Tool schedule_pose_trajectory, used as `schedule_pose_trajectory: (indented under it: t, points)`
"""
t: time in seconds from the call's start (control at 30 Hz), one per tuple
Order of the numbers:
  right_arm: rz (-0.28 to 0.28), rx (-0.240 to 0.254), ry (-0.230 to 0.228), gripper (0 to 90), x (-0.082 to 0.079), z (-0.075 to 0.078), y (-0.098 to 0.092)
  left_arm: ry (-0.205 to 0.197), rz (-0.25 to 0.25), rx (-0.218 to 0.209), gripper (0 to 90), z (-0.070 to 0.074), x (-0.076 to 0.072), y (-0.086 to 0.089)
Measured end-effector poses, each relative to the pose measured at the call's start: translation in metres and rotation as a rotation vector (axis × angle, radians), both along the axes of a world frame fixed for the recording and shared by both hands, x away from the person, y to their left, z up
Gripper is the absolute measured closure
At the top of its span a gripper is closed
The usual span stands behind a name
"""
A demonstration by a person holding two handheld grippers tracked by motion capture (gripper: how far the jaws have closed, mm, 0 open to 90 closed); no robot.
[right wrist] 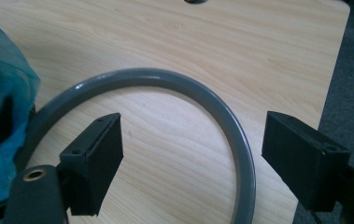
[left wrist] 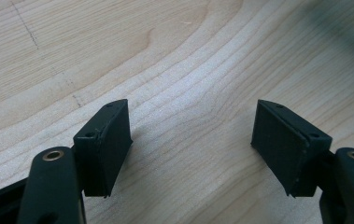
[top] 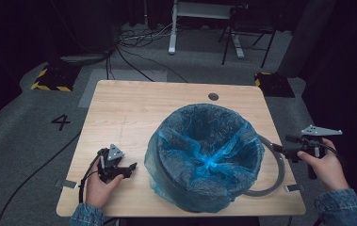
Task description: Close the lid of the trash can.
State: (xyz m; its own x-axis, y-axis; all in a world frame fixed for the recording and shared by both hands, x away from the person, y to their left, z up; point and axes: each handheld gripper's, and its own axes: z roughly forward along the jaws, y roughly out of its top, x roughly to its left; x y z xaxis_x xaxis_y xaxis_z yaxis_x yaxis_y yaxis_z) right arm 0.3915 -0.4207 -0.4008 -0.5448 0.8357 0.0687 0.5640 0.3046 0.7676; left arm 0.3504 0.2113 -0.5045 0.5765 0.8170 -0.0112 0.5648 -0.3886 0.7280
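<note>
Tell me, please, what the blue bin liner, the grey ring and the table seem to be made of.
Blue liner: thin, half-clear plastic film, crinkled and glossy. Grey ring: probably hard plastic or painted metal, smooth with a shine line. Table: pale wood or wood-look laminate, matt, with visible grain.

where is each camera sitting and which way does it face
High view: above the person's side, facing forward and down on the table, bin with blue bag, grey ring; both hands show, with left gripper and right gripper.
Left gripper view: rides the left gripper, facing bare wood between open jaws.
Right gripper view: rides the right gripper, facing the grey ring.
Shared: ring and bag appear in high and right gripper views.
</note>
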Motion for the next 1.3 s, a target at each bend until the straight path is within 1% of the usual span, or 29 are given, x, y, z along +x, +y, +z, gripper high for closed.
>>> schedule_pose_trajectory:
  t: [0.23,0.4,0.7,0.83,0.93,1.0,1.07,1.1,1.2,1.23,1.3]
  points:
    - [-0.022,-0.011,0.025,21.4,0.003,-0.024,-0.008,0.0,0.0,0.0,28.3,0.0,0.0,0.0]
    - [-0.033,-0.053,0.041,22.3,0.004,-0.039,-0.012,-0.001,-0.003,0.004,28.3,0.0,0.0,0.0]
    - [-0.058,-0.072,0.077,23.6,0.007,-0.064,-0.02,-0.001,-0.003,0.004,28.2,0.0,0.0,0.0]
    - [-0.058,-0.09,0.088,24.7,0.009,-0.074,-0.02,-0.001,-0.003,0.004,28.3,0.0,0.0,0.0]
    - [-0.06,-0.108,0.111,26.2,0.011,-0.081,-0.019,-0.001,-0.003,0.004,28.2,0.0,0.0,0.0]
    - [-0.057,-0.121,0.118,28.5,0.013,-0.085,-0.019,-0.001,-0.003,0.004,28.3,0.0,0.0,0.0]
    - [-0.064,-0.145,0.136,33.3,0.014,-0.088,-0.018,-0.001,-0.003,0.004,28.2,0.0,0.0,0.0]
    - [-0.068,-0.156,0.118,34.3,0.014,-0.089,-0.018,-0.001,-0.003,0.004,28.2,0.0,0.0,0.0]
    - [-0.078,-0.142,0.104,38.9,0.014,-0.09,-0.018,-0.001,-0.003,0.004,28.2,0.0,0.0,0.0]
    - [-0.078,-0.14,0.102,41.4,0.014,-0.09,-0.018,-0.001,-0.003,0.004,28.2,0.0,0.0,0.0]
    - [-0.079,-0.135,0.096,49.1,0.014,-0.09,-0.018,-0.001,-0.003,0.005,28.2,0.0,0.0,0.0]
